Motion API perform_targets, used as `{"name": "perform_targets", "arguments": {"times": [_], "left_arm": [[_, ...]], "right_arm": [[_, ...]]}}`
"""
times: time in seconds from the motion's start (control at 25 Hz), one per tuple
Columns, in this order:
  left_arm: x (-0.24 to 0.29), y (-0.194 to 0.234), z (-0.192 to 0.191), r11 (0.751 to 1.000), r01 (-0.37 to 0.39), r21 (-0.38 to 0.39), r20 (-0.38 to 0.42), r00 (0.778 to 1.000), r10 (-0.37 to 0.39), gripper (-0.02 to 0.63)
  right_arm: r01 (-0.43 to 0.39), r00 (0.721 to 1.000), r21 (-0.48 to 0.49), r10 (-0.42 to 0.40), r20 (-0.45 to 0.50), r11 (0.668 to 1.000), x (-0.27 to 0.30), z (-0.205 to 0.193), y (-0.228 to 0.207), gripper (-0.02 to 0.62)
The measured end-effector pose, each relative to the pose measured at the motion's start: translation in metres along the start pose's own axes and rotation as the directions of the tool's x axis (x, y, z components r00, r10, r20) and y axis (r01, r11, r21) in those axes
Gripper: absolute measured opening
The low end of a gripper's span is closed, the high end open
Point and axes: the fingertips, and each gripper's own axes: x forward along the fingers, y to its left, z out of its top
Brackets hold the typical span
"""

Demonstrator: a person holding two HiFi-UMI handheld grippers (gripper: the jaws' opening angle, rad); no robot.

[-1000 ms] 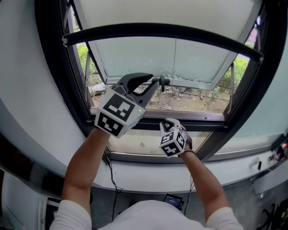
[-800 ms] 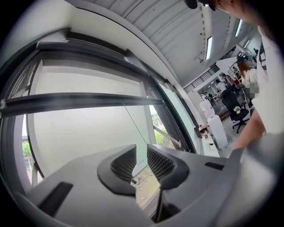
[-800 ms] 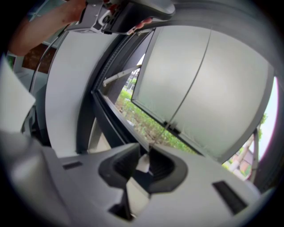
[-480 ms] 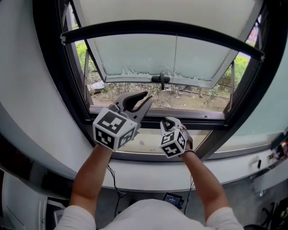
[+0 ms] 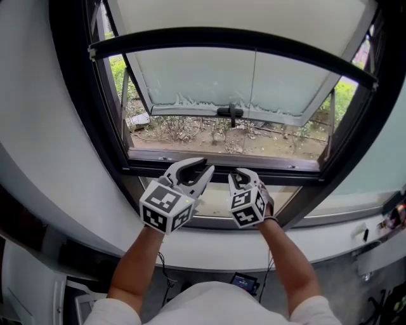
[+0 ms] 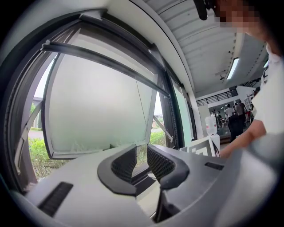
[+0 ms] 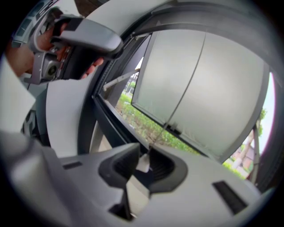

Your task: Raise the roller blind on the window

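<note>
The roller blind (image 5: 222,13) is pale, and its dark bottom bar (image 5: 235,37) curves across the top of the window. A thin pull cord (image 5: 255,95) hangs from it down to my right gripper (image 5: 244,175) at the sill. In the right gripper view the cord (image 7: 186,93) ends in a small white tag (image 7: 143,163). The right gripper (image 7: 144,165) is shut on that tag. My left gripper (image 5: 198,170) sits just left of the right one, level with the lower frame. Its jaws (image 6: 141,162) stand apart with nothing between them.
A frosted sash (image 5: 209,82) swings outward, with a black handle (image 5: 231,113) on its lower rail. Grass and bare ground lie outside. The black window frame (image 5: 76,114) and white sill (image 5: 209,254) ring the opening. Cables hang below the sill. People stand far off (image 6: 235,119) indoors.
My left gripper has dropped from in front of the sash handle to sill height beside the right gripper, rolling a little as it came down. The right gripper has kept still on the cord.
</note>
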Motion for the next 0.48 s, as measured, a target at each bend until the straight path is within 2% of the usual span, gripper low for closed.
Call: {"name": "perform_targets", "arguments": {"times": [0.48], "left_arm": [[-0.033, -0.007, -0.071, 0.99, -0.049, -0.129, -0.064, 0.997, 0.041, 0.092]], "right_arm": [[0.008, 1.0, 0.032, -0.008, 0.024, 0.999, -0.004, 0.0, 0.001, 0.078]]}}
